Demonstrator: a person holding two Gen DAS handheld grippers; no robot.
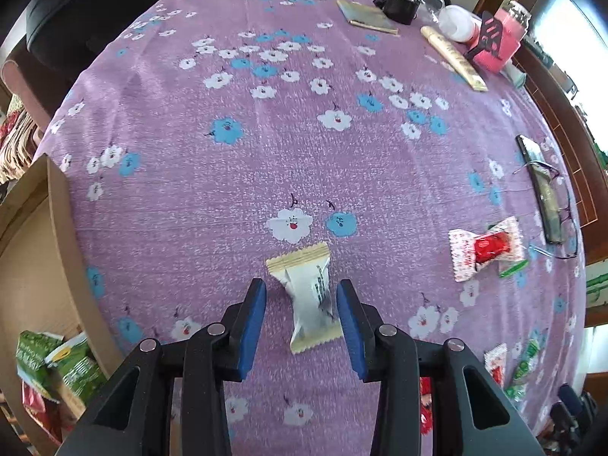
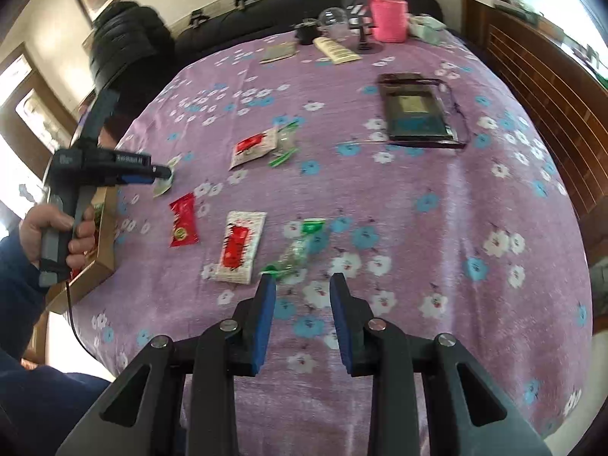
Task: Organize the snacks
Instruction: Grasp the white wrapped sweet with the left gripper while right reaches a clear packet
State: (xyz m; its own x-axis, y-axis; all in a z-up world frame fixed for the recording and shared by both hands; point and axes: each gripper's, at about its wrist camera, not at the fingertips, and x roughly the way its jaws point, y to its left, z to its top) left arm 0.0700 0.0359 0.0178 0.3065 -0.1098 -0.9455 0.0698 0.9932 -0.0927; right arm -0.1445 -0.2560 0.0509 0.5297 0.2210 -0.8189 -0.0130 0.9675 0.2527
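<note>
Left claw (image 1: 300, 292) points steeply down at the worktop (image 1: 266, 159), which is covered in purple flowered cloth; its blue pads stand either side of a white snack (image 1: 309, 296) with cream crimped ends. The right pad looks to be against the wrapper, a sliver of cloth shows at the left pad, so a firm grip cannot be told. From the right wrist view, the same claw shows side-on in a hand (image 2: 57, 233), with a pale wrapper at its tip, just beside a cardboard box (image 2: 102, 235) at the worktop's left edge. That box (image 1: 57, 205) holds green packets (image 1: 60, 364). Right claw (image 2: 302, 281) stands apart with nothing between the pads, low over the cloth, a green-ended clear candy (image 2: 298, 249) just beyond its left tip. Near it lie a white-and-red sachet (image 2: 239, 247) and a red packet (image 2: 183, 221); further off, another white-and-red sachet (image 2: 254, 146). Phone (image 2: 416, 110) and glasses (image 1: 562, 205) lie at the right side, a pink bottle (image 2: 387, 11) at the far edge.
</note>
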